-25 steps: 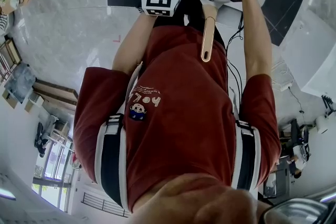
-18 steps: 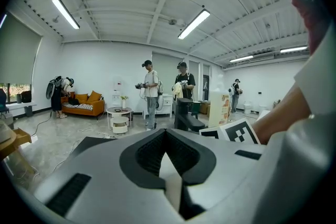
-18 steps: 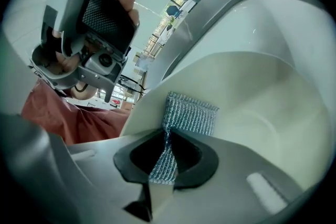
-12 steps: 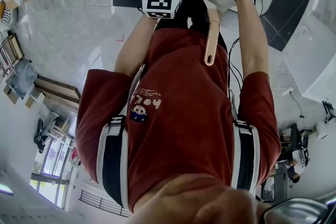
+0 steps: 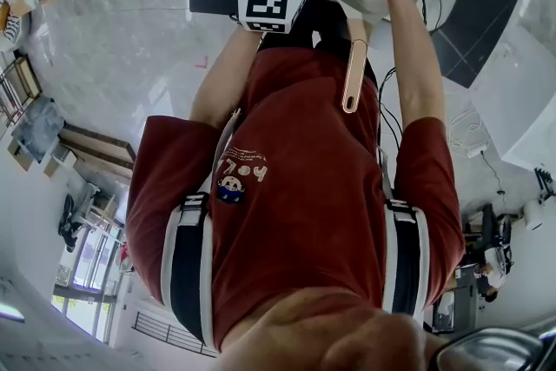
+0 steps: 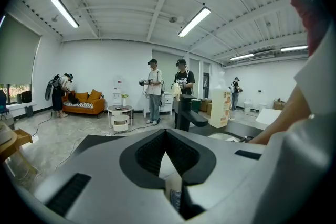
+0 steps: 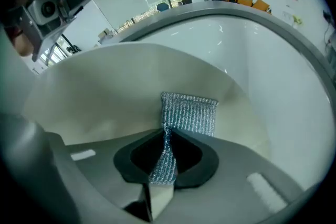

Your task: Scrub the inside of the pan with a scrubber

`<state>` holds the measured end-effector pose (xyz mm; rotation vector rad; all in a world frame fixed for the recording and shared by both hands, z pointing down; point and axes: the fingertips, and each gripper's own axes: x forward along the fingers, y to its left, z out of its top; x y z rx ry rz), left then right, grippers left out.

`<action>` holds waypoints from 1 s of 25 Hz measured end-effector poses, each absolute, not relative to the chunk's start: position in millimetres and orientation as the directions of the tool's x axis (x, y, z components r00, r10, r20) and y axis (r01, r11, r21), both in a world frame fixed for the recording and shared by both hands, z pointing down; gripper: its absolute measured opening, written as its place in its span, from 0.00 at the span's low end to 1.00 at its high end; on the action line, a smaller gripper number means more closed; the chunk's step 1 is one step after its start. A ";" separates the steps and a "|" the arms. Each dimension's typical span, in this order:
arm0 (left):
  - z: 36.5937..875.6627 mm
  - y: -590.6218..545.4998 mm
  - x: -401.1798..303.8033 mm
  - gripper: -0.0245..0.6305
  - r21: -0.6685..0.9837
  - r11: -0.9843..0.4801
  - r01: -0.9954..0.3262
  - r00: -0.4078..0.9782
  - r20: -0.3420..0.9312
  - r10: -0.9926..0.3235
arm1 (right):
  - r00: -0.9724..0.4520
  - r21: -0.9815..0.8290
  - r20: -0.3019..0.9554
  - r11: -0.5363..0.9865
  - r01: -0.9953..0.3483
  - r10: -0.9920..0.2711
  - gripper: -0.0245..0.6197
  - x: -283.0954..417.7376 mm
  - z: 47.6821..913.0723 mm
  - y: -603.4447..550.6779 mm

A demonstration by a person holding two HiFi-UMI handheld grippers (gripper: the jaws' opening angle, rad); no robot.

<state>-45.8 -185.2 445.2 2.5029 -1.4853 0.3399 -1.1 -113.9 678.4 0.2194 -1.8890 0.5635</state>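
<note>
Between the black, V-notched pads of the right gripper (image 7: 166, 134) sits the scrubber (image 7: 191, 113), a strip of silvery knitted metal mesh. The jaws are clamped on it, pinching it into a narrow twisted waist at their tips. Just beyond the tips it fans out into a flat, ribbed rectangle with a straight far edge.

Ahead of and around those jaws curves the inside of the pan (image 7: 105, 92), a smooth, matte cream surface shaped like a shallow bowl. The free end of the mesh lies against the pan's inner wall, close to where the wall bends; how hard it presses cannot be told. Past the pan's rim, further from the jaws, rises the glossy white sink (image 7: 262, 44) with its rounded grey edge.

From the head view, a long tan handle (image 5: 353, 69) with a rounded end and a slot-shaped hole runs back from beneath the two grippers toward the person's red shirt.

At the left gripper (image 6: 166, 132), the dark ribbed pads meet in a point: the jaws are closed and nothing shows between their tips. Beyond those tips, a little to the right, stands a black angular faucet (image 6: 187, 114), with a pale bottle (image 6: 220, 108) just to its right. Far beyond the jaws, people stand on a polished floor.
</note>
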 end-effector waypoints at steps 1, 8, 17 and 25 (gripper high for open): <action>445.6 -185.4 -45.1 0.05 0.064 -0.473 -0.879 0.469 0.303 -0.830 | -0.364 -0.251 0.926 0.877 -0.409 0.095 0.13 1.7 681.8 -116.8; 447.8 -185.9 -40.2 0.05 0.071 -0.486 -0.871 0.483 0.304 -0.821 | -0.232 -0.236 0.962 0.877 -0.418 0.148 0.13 45.8 698.4 -114.1; 447.6 -182.4 -27.8 0.05 0.087 -0.505 -0.859 0.507 0.296 -0.810 | -0.176 -0.450 0.892 0.781 -0.433 0.417 0.13 91.9 678.8 -65.0; 446.8 -180.8 -24.9 0.05 0.091 -0.505 -0.858 0.508 0.290 -0.811 | -0.285 -0.671 0.740 0.644 -0.368 0.609 0.13 70.2 644.1 -18.4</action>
